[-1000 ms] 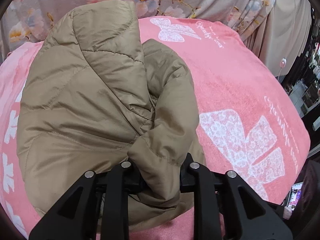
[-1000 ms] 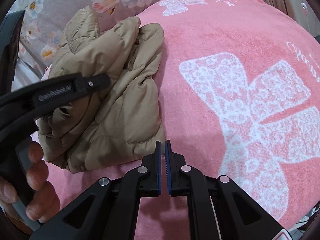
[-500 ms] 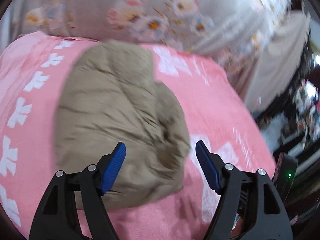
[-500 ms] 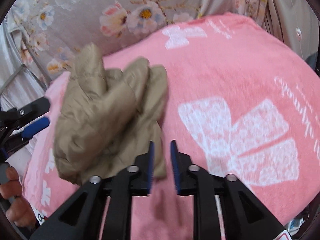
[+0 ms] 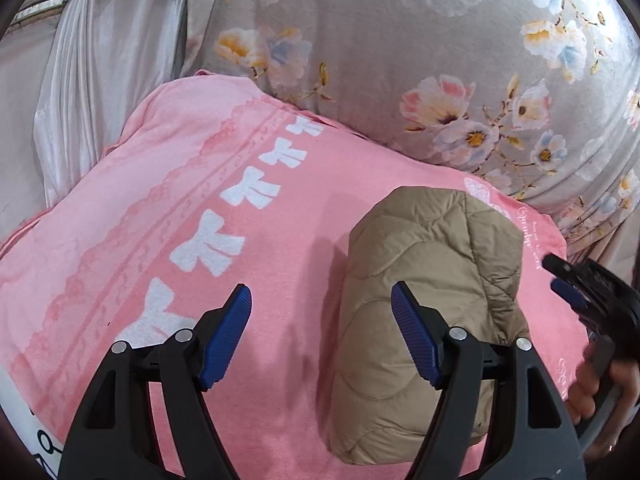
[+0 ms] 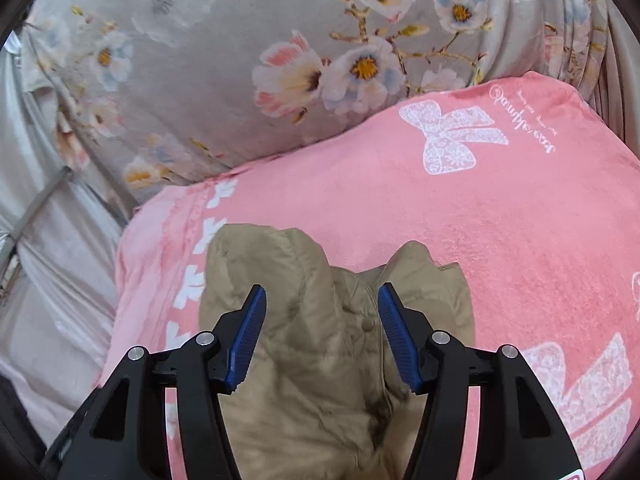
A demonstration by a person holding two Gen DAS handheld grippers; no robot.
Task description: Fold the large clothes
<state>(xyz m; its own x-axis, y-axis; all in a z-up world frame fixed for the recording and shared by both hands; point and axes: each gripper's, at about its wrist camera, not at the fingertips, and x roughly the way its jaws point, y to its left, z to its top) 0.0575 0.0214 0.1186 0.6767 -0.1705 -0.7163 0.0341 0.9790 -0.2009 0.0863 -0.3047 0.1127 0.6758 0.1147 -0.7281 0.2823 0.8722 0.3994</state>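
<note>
A tan quilted puffer jacket (image 5: pixel 432 280) lies folded into a compact bundle on a pink blanket (image 5: pixel 200 208). My left gripper (image 5: pixel 322 328) is open and empty, above the blanket, with its right finger over the bundle's left side. My right gripper (image 6: pixel 322 332) is open and empty, above the bundle (image 6: pixel 320 360), which shows between its blue pads. The right gripper and the hand holding it also show at the right edge of the left wrist view (image 5: pixel 592 292).
The pink blanket (image 6: pixel 520 220) with white bow prints covers the bed. A grey floral curtain (image 5: pixel 400 60) hangs behind it. White satin fabric (image 5: pixel 100 60) hangs at the far left. Bare blanket lies left of the bundle.
My left gripper has let go of the jacket, opened wide and pulled back to the left. My right gripper has opened from shut and moved over the bundle.
</note>
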